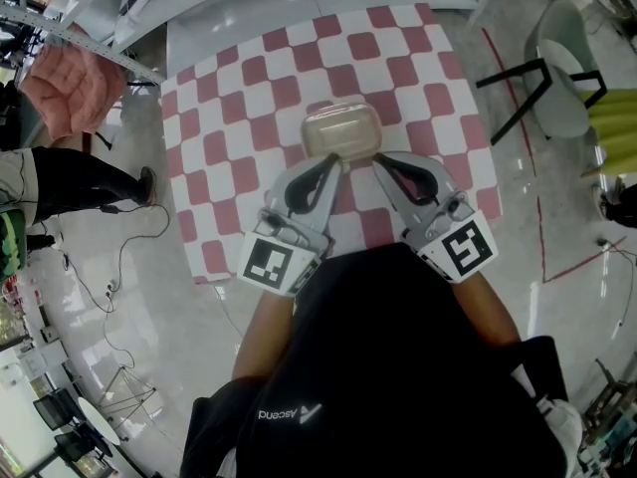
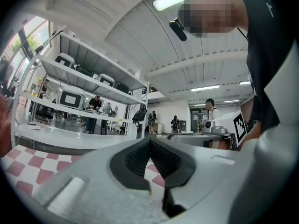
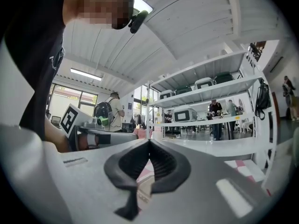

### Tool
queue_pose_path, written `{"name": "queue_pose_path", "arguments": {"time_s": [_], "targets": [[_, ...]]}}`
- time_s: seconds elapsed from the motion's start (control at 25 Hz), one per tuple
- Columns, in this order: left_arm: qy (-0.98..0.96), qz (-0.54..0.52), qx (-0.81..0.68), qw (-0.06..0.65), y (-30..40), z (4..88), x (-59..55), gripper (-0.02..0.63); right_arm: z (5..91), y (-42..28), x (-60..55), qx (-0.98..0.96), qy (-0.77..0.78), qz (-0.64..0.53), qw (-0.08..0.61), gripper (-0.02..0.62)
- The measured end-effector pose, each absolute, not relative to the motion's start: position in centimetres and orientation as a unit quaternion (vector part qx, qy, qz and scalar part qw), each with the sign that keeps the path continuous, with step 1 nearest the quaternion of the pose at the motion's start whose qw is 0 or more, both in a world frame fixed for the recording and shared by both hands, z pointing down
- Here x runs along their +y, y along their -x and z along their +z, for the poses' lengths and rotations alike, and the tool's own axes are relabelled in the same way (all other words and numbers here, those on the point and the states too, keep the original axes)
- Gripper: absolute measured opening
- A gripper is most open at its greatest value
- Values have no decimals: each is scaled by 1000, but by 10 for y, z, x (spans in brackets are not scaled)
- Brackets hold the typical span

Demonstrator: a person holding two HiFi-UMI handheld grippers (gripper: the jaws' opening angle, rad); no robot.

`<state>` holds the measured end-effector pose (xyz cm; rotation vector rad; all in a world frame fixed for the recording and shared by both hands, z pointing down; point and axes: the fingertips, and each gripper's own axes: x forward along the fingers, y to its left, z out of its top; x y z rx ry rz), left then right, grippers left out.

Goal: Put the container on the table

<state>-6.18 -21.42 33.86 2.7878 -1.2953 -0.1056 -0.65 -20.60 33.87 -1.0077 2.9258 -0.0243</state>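
Two grippers are in frame, both held level and pointing toward the far side, over the near part of the table (image 1: 224, 118). The table is covered by a red-and-white checked cloth (image 1: 398, 68).

Container (image 1: 341, 130): translucent beige, lid on, lying on the cloth near the middle of the table.

Left gripper (image 1: 331, 165): its tip sits at the container's near left corner. In the left gripper view the dark ribbed pads (image 2: 135, 160) meet at the tips with nothing between them. Only checked cloth shows through the gap behind them.

Right gripper (image 1: 382, 163): its tip sits at the container's near right corner. In the right gripper view its pads (image 3: 163, 164) are likewise pressed together and clamp nothing. A beige surface, probably the container, shows lower down through the gap.

The head view does not show whether either tip touches the container or hovers just above it.

The marker cubes (image 1: 278, 264) sit at the near end of each gripper, against the person's black top (image 1: 398, 366).

Surroundings: a bystander's legs (image 1: 85, 179) stand at the left and a chair (image 1: 557, 78) at the far right, both on a glossy floor.
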Motion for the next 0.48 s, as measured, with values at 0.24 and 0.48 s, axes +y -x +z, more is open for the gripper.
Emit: {"name": "queue_pose_path", "arguments": {"time_s": [0.24, 0.48], "targets": [[-908, -33, -417, 34, 61, 338, -212, 11, 339, 6, -206, 944, 329, -8, 21, 3], [-908, -34, -416, 34, 63, 335, -212, 11, 338, 5, -206, 943, 332, -8, 24, 3]]}}
